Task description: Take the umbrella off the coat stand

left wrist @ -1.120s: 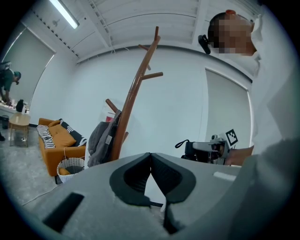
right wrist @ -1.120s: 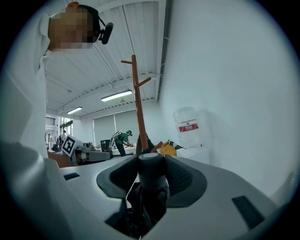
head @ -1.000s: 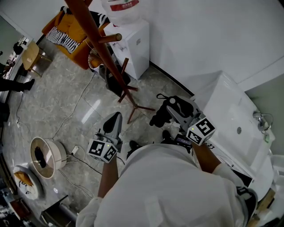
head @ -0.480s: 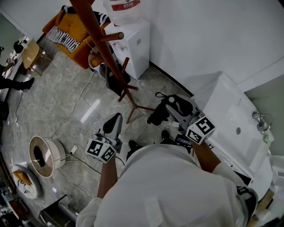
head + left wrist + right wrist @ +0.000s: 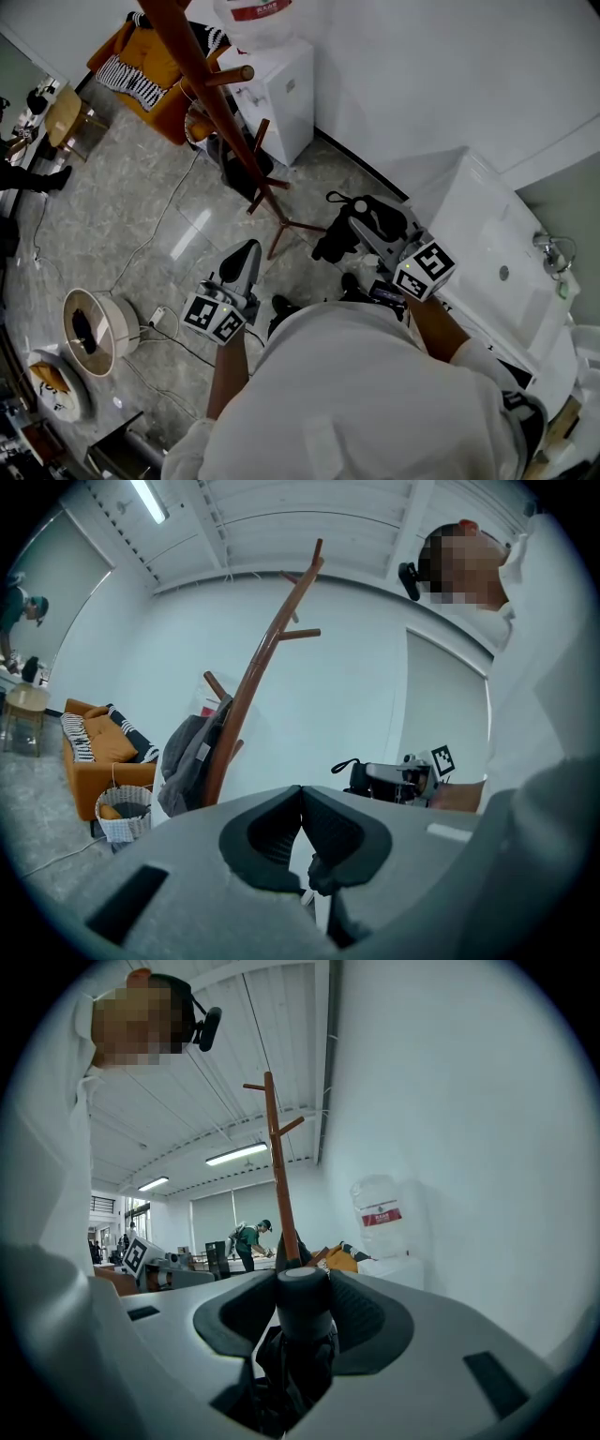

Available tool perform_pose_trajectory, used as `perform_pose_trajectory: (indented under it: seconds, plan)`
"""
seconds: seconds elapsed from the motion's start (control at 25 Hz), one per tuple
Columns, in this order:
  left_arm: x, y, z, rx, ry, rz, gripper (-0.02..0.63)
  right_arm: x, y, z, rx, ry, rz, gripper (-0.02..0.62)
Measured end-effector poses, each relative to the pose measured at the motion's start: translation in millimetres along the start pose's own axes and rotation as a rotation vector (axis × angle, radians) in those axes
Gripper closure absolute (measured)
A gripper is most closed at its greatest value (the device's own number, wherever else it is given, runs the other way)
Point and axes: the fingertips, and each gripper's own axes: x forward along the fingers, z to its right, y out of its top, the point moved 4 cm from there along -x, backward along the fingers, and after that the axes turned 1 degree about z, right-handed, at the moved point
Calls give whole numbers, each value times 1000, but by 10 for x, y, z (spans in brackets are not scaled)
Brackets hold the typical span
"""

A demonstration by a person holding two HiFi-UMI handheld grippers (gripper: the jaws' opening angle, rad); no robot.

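Wooden and reddish-brown, the coat stand [image 5: 228, 127] slants across the head view from 12 o'clock down to its splayed feet near the centre. No umbrella shows on it. Only a grey bag [image 5: 187, 761] hangs low on the pole, at 9 o'clock in the left gripper view.

The folded black umbrella [image 5: 342, 239] is out over the floor [image 5: 141, 216], at 3 o'clock from the stand's feet and not touching them. It is held by the right gripper [image 5: 367, 225]. In the right gripper view the round end of the handle stands between the jaws, which are closed on it, with dark fabric bunched beneath.

Over the last second little has changed. The umbrella and right gripper have drifted slightly toward 10 o'clock in the head view. The stand's peg has shifted the same way, so most of that looks like the head moving. The gap between umbrella and stand stays much the same.

The left gripper [image 5: 244, 255], at 7 o'clock from the feet, has hardly stirred. Its jaws are pressed together on nothing.

I judge the umbrella to be already off the stand. What remains is only to carry it away or set it down, without swinging it back into the feet.
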Motion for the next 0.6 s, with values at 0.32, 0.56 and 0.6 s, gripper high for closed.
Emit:
perform_pose_trajectory:
  seconds: [0.32,0.56,0.6]
  plan:
    - [36,28,11,-10,-13,7,592,-14,30,5,-7,3,14,413]
    - [36,37,1,-15,-18,16,592,-16,32,32,-2,-6,22,414]
    - [33,34,-5,-18,-16,17,592,-13,30,36,-2,-6,22,414]
